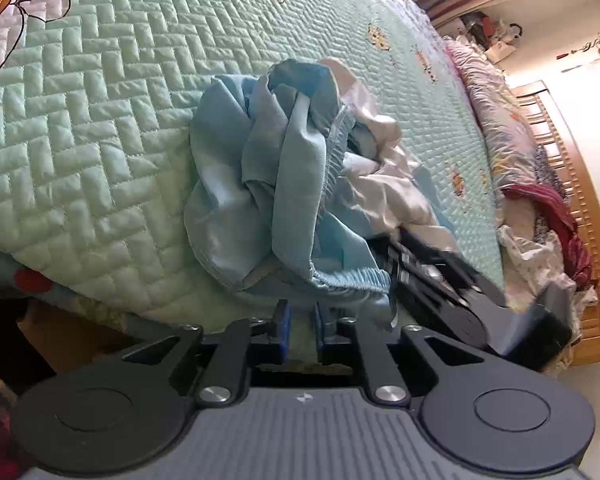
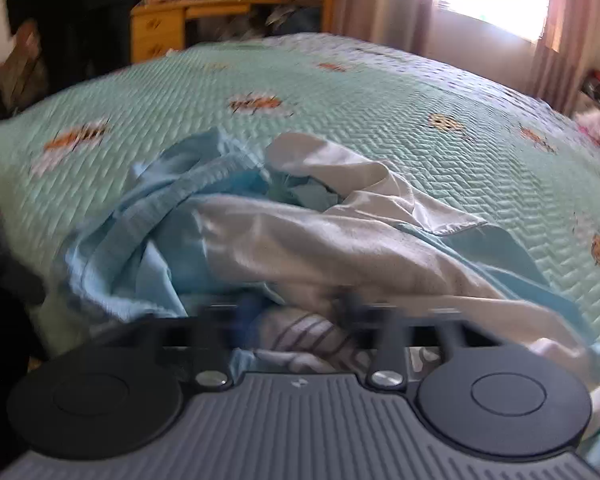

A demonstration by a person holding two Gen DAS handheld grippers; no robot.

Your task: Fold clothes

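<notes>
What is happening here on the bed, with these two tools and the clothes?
A person holds two grippers at a crumpled pile of clothes, light blue and white, on a green quilted bed cover. The left gripper sits at the near edge of the pile, jaws a little apart with nothing clearly between them. The right gripper is blurred, pushed into the white cloth. Nothing is folded yet.

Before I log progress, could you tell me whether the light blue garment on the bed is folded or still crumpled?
Crumpled: the light blue garment lies bunched in loose twists, its elastic waistband curled, on the green quilted bedspread.
</notes>
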